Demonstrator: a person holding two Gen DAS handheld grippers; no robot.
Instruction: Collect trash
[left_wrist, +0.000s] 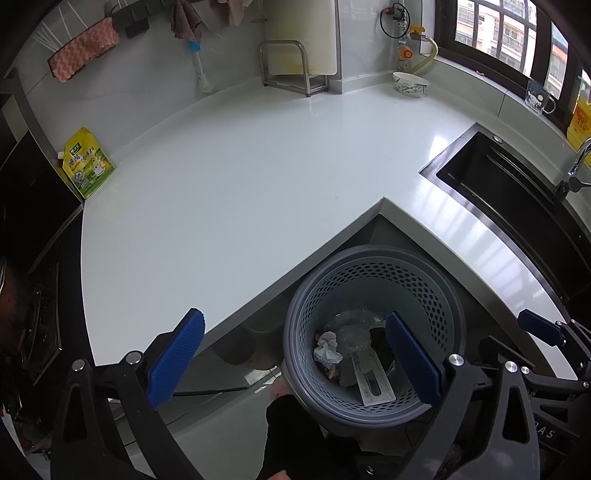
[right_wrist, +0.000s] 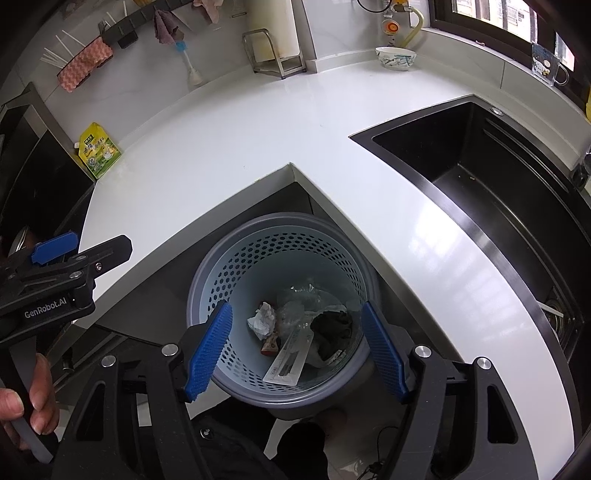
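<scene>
A grey-blue perforated waste bin (left_wrist: 369, 254) stands on the floor in the inner corner of the white L-shaped countertop (left_wrist: 240, 184). Inside lie a crumpled white tissue (left_wrist: 327, 349), clear plastic film (left_wrist: 351, 332), a long white wrapper (left_wrist: 373, 382) and a dark crumpled piece (right_wrist: 332, 328). My left gripper (left_wrist: 295, 360) hangs open above the bin's left rim, nothing between its blue pads. My right gripper (right_wrist: 297, 350) is open over the bin (right_wrist: 280, 221), framing the tissue (right_wrist: 262, 319) and wrapper (right_wrist: 288, 360), holding nothing. A left gripper finger (right_wrist: 110, 251) shows at the right wrist view's left edge.
A yellow-green pouch (left_wrist: 88, 164) leans at the counter's far left beside a dark stove. A patterned bowl (left_wrist: 410, 84) and a steel rack (left_wrist: 291, 70) stand by the back wall. A black sink (right_wrist: 480, 177) is sunk into the right counter. A hand (right_wrist: 33, 387) grips the left handle.
</scene>
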